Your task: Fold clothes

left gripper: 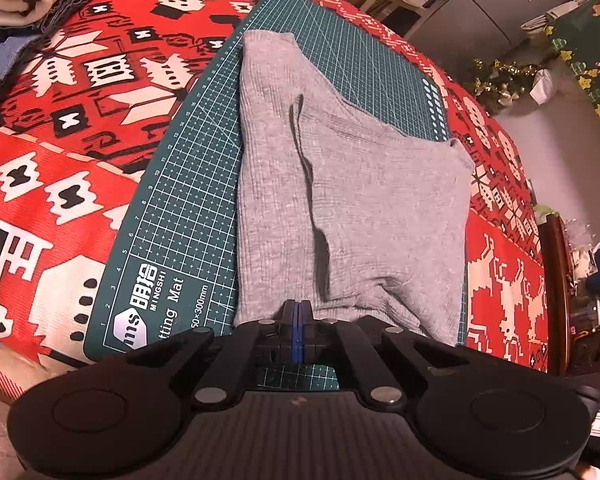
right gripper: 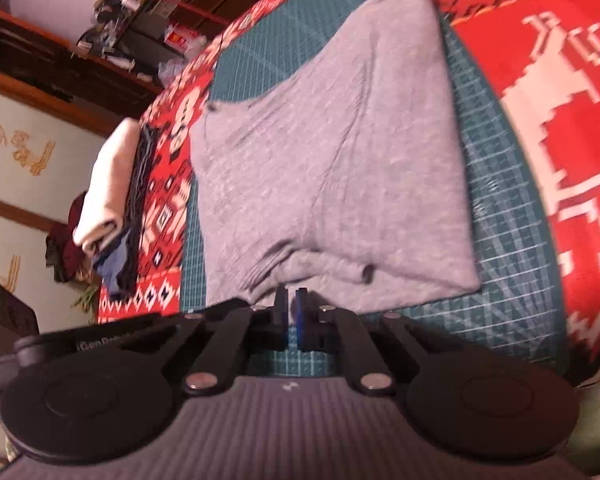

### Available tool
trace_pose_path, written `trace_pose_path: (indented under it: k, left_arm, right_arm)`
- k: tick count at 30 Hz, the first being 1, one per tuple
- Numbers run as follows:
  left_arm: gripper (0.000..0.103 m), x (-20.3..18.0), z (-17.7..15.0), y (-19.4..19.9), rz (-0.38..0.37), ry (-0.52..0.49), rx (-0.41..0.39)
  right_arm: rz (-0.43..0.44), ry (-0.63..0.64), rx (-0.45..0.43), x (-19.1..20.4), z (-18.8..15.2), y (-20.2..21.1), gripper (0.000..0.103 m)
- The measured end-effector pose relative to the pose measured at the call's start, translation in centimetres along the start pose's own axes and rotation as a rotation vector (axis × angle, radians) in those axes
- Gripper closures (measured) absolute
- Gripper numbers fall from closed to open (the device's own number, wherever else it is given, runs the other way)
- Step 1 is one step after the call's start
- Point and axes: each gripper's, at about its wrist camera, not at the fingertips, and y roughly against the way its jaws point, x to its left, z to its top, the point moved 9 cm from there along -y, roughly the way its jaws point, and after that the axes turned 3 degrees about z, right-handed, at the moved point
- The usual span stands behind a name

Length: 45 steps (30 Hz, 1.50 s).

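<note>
A: What lies on the desk?

B: A grey ribbed-knit garment (left gripper: 340, 200), soft and flecked, partly folded. One narrow ribbed panel runs lengthwise, and a broader flap lies over it with a raised, shadowed edge. It rests on a dark green cutting mat with a white printed grid (left gripper: 172, 216), which sits on a red woven cloth with white and black pixel-style patterns (left gripper: 60, 128).

A: And the left hand-held gripper (left gripper: 297, 308)?

B: Black, with blue pads pressed flat together. Its tips meet the near hem of the grey garment, where the knit puckers into small wrinkles, so it looks clenched on that hem.

A: The right hand-held gripper (right gripper: 291, 300)?

B: Its tips sit at the near edge of the garment (right gripper: 332, 152), where the fabric bunches in a rolled fold. A thin slit shows between the pads. The right wrist view is blurred, so I would only say it appears pinched on the cloth edge.

A: Anything else?

B: A stack of folded clothes (right gripper: 112, 200), cream on top of dark and blue layers, lies on the red cloth (right gripper: 540, 80) well apart from the mat (right gripper: 500, 200).
</note>
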Motion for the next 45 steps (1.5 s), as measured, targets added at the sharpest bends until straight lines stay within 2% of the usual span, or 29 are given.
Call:
trace_pose_path:
  k: [3,8,11,16,19,23,27,30,34,38,41,45]
  left_arm:
    - [0.102,0.1,-0.1,0.0,0.006,-0.007,0.003]
    - [0.102,0.2,-0.2,0.1,0.015,-0.013,0.002]
    - [0.103,0.4,-0.2,0.5,0.015,0.003,-0.007]
    - [0.102,1.5,0.1,1.9,-0.047,0.083,-0.041]
    - [0.102,2.1,0.1,1.1,-0.011,0.104,-0.006]
    - [0.102,2.2,0.1,0.9,0.006,0.097,0.003]
    - [0.102,2.6,-0.1,1.4,0.037,0.094,0.002]
    - [0.102,2.3,0.0,2.1,0.033,0.068,-0.032]
    - [0.102,1.9,0.4,2.7,-0.017,0.064,-0.077]
    - [0.102,2.0,0.5,1.4,-0.006,0.089,-0.039]
    - [0.102,2.0,0.4,1.0,0.014,0.081,-0.027]
    - [0.102,2.6,0.1,1.3,0.045,0.083,-0.025]
  right_arm:
    - [-0.006,0.008,0.003,0.2,-0.2,-0.5,0.103]
    - [-0.035,-0.056,-0.027,-1.2,-0.1,0.9,0.103]
    - [-0.043,-0.049,-0.03,-1.1,-0.2,1.2,0.1]
    - [0.04,0.017,-0.01,1.0,-0.4,0.3,0.1]
    - [0.069,0.03,0.01,1.9,-0.5,-0.7,0.1]
    - [0.049,-0.009,0.04,1.1,-0.6,-1.5,0.103]
    - [0.039,-0.064,0.025,0.0,-0.7,-0.6,0.1]
    - [0.098,-0.078,0.008,0.6,-0.4,0.0,0.099]
    - [0.146,-0.029,-0.007,2.2,0.2,-0.6,0.099]
    - [0.149,-0.027,0.004,2.6,0.5,-2.1,0.099]
    - [0.119,-0.049,0.023,1.8,0.5,-3.1,0.103]
    - [0.077,-0.033,0.031,1.2,-0.2,-2.7,0.103]
